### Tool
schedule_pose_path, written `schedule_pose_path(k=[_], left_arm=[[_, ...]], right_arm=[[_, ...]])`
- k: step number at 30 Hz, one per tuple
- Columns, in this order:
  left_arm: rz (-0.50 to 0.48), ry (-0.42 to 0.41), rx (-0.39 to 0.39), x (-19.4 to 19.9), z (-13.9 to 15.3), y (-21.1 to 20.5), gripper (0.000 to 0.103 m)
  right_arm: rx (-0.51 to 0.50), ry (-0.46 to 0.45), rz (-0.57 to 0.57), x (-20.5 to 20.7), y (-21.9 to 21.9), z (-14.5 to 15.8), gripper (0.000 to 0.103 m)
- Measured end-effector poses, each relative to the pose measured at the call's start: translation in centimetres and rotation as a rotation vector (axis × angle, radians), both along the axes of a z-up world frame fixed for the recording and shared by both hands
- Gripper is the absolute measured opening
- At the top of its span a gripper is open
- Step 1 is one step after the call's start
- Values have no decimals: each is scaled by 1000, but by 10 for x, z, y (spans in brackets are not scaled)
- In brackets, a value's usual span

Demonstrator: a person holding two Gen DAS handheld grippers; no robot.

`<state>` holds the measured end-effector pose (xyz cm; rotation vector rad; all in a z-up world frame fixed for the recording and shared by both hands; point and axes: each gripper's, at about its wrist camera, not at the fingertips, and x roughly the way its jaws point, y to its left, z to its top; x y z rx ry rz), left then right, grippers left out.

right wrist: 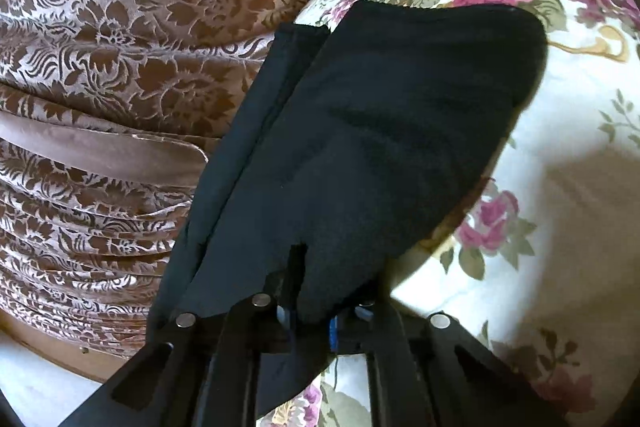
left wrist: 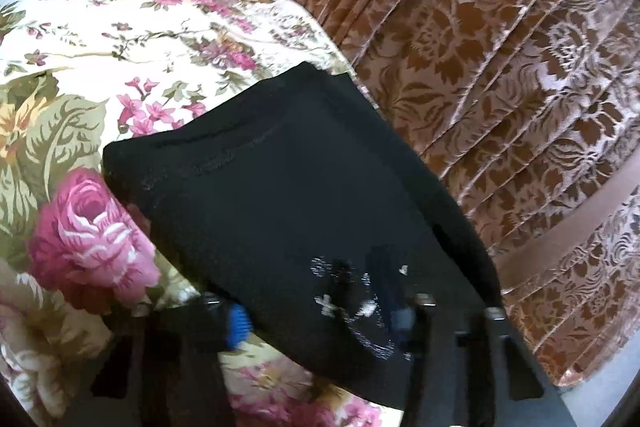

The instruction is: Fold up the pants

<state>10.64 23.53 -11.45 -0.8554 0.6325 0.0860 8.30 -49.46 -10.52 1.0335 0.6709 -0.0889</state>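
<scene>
While the cream rose-printed bedspread (right wrist: 560, 115) carries the black fabric pants (right wrist: 380, 115) at its edge beside the brown damask bed skirt (right wrist: 120, 27), a tug could drag them off; right gripper (right wrist: 312, 311) pinches the cloth, left gripper (left wrist: 320, 311) straddles it half-open, risking an uneven fold.

Folded black pants (left wrist: 288, 187) lie on a cream bedspread (left wrist: 120, 39) printed with pink roses, at its right edge, where a brown and silver floral curtain (left wrist: 500, 75) hangs in pleats. The left gripper (left wrist: 320, 311) reaches in from below, blurred. Its blue-padded fingers (left wrist: 238, 323) stand either side of the pants' near corner, which carries a pale sparkly print (left wrist: 360, 299); contact is unclear.
</scene>
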Motion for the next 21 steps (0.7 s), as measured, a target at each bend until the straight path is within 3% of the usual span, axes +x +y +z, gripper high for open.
schedule_pose_path(k=[2, 4, 9, 12, 21], left_arm=[[-3, 39, -31, 5, -7, 7, 13], [-9, 44, -67, 5, -11, 11, 10], [-36, 55, -23, 2, 3, 10, 7], [-62, 17, 3, -4, 21, 12, 7], [-91, -55, 12, -37, 50, 13, 6]], right_arm=[[-26, 7, 1, 1, 2, 2, 6], [-42, 10, -1, 1, 3, 3, 6], [-125, 39, -25, -1, 10, 18, 7], [-178, 23, -38, -5, 14, 32, 7], [-227, -21, -46, -30, 15, 60, 6]])
